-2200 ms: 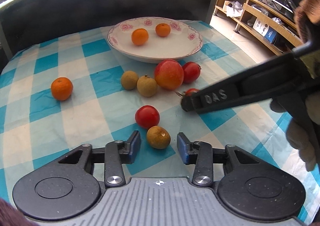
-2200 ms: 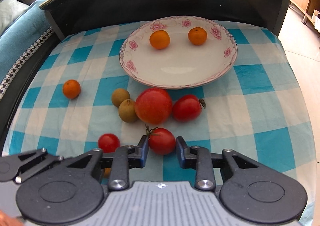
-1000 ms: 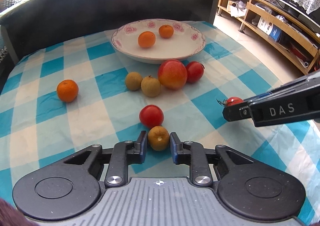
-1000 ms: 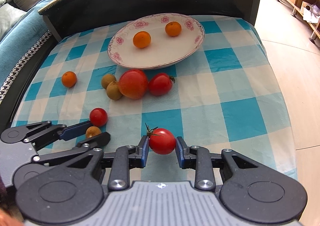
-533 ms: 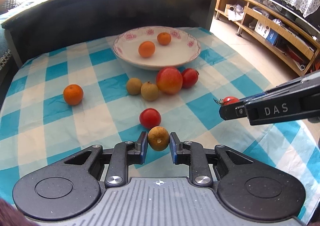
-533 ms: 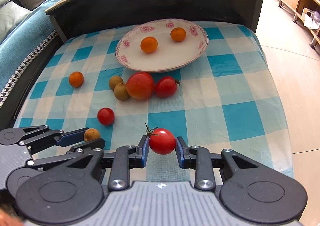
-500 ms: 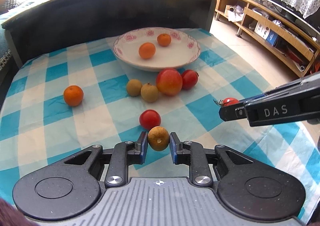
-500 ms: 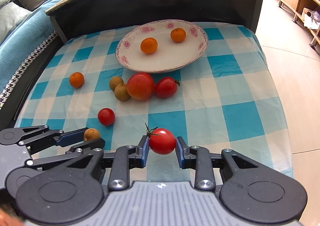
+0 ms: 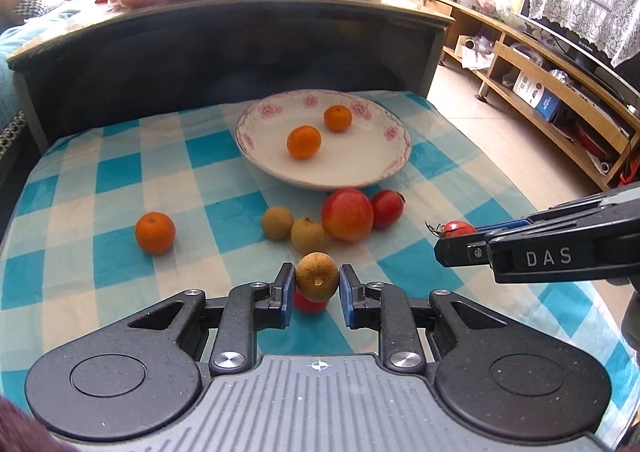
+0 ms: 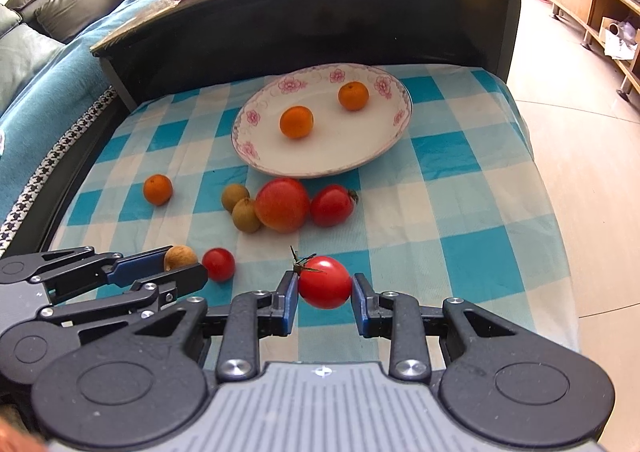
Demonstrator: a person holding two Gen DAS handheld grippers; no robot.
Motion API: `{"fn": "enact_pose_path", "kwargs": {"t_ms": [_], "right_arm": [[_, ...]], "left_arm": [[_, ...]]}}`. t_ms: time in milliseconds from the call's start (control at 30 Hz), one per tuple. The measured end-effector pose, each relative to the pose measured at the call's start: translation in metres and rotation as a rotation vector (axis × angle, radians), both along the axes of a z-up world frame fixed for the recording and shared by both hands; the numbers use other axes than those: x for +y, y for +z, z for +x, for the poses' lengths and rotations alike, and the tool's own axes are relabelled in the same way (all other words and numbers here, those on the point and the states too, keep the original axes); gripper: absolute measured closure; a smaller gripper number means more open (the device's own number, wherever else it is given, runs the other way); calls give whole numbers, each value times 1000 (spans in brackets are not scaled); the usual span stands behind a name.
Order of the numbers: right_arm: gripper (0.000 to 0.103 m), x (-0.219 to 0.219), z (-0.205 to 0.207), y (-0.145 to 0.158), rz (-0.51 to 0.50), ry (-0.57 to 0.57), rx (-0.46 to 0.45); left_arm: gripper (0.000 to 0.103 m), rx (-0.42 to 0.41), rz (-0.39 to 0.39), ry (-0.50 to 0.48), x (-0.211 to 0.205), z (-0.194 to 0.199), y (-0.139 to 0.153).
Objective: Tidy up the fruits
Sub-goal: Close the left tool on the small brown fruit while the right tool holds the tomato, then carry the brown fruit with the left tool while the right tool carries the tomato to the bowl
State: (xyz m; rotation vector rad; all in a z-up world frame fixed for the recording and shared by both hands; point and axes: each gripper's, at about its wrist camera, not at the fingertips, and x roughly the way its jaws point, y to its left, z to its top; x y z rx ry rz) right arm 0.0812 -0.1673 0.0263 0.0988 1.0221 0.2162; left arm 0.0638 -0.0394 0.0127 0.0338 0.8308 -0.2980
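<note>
My left gripper is shut on a brown longan and holds it above the checked cloth, over a small red tomato. My right gripper is shut on a red cherry tomato with a green stem, lifted off the cloth. A white flowered plate holds two oranges. In front of it lie a large red apple, a tomato, two longans and an orange.
A dark curved board rises behind the plate, with more fruit on its top. The cloth's right edge drops to the tiled floor. Wooden shelves stand at the far right. A sofa is at the left.
My left gripper has lifted the longan higher off the cloth, so the small red tomato now shows beneath it. My right gripper still holds its tomato and has shifted only slightly.
</note>
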Motion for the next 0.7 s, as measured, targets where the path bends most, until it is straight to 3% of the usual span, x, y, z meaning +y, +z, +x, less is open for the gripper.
{"fn": "enact_pose_path", "kwargs": {"t_ms": [700], "right_arm": [[72,7,64,8,-3,-17,-33]], "left_arm": [[72,-15,-11,-19,-11,65,4]]}}
